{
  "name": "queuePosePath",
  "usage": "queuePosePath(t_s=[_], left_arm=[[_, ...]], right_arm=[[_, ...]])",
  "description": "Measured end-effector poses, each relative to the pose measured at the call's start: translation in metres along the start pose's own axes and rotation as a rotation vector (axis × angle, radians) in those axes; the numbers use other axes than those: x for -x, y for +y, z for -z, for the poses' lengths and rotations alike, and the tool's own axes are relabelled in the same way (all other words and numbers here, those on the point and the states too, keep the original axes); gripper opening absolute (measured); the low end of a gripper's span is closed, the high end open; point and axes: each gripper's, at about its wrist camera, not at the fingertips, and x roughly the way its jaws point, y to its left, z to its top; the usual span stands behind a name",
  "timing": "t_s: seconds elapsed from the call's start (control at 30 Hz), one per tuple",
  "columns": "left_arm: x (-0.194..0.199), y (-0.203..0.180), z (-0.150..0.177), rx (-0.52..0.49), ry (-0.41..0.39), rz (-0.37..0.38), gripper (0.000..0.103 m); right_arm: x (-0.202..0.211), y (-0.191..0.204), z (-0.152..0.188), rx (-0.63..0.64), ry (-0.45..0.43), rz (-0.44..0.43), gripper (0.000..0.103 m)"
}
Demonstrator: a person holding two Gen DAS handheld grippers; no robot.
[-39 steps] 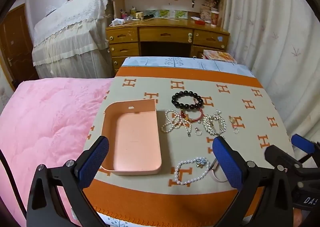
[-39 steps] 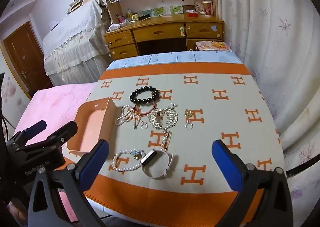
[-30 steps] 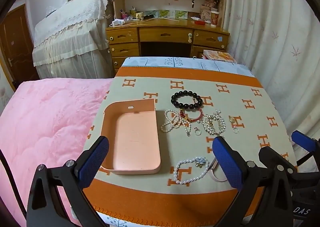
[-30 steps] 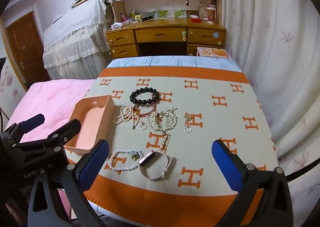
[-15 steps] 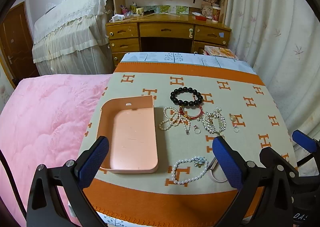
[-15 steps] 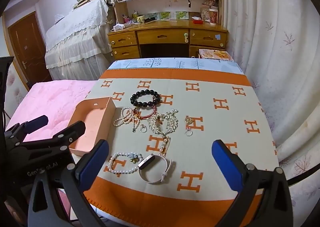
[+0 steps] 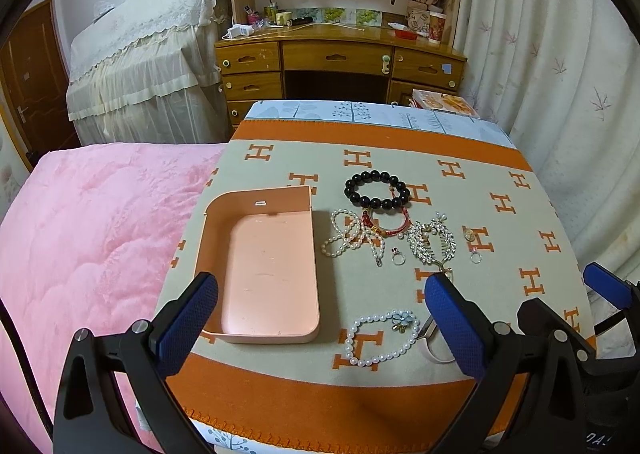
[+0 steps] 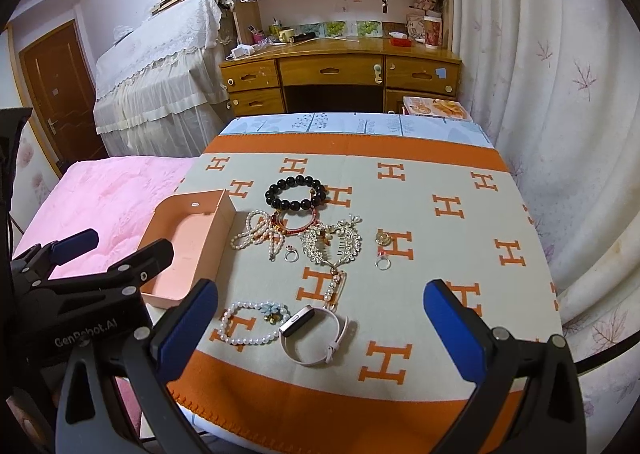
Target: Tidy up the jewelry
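Both hand-held grippers are spread wide with nothing between the pads. The left hand-held gripper (image 7: 320,318) hovers over the near edge of the table (image 7: 400,398), and the right hand-held gripper (image 8: 320,318) does the same a bit further right.

What's changed over the last second or so: not much on the table, honestly. Both cameras have drifted up and tipped forward a little, so the whole layout sits more squarely in view than it did. No piece has shifted and the pink tray (image 7: 260,274) is as bare as before. So I'd say we're right at the start, just lining up for a first pick.

Nearest the left one is the pearl bracelet with a blue flower (image 7: 380,338), just right of the tray's near corner. Straight ahead of the right one is the white watch band (image 8: 316,338), touching or almost touching that pearl bracelet.

Further out in the middle of the table there's the cluster: a loose pearl strand (image 7: 348,234), a red cord bracelet (image 7: 386,221), a rhinestone comb (image 8: 332,242), 2 small rings (image 8: 291,254) and (image 8: 382,262), a small gold piece (image 8: 383,238), and the black bead bracelet (image 7: 376,189) at the far end. Some of them overlap, so my guess is the near 2 pieces are the easy openers.
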Motion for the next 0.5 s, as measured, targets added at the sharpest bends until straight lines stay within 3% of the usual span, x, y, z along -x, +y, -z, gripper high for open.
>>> queuePosePath(t_s=[0.5], left_arm=[[-0.0033, 0.0021, 0.003, 0.003, 0.014, -0.001, 0.102]], right_arm=[[-0.0016, 0.0027, 0.0021, -0.003, 0.004, -0.002, 0.103]])
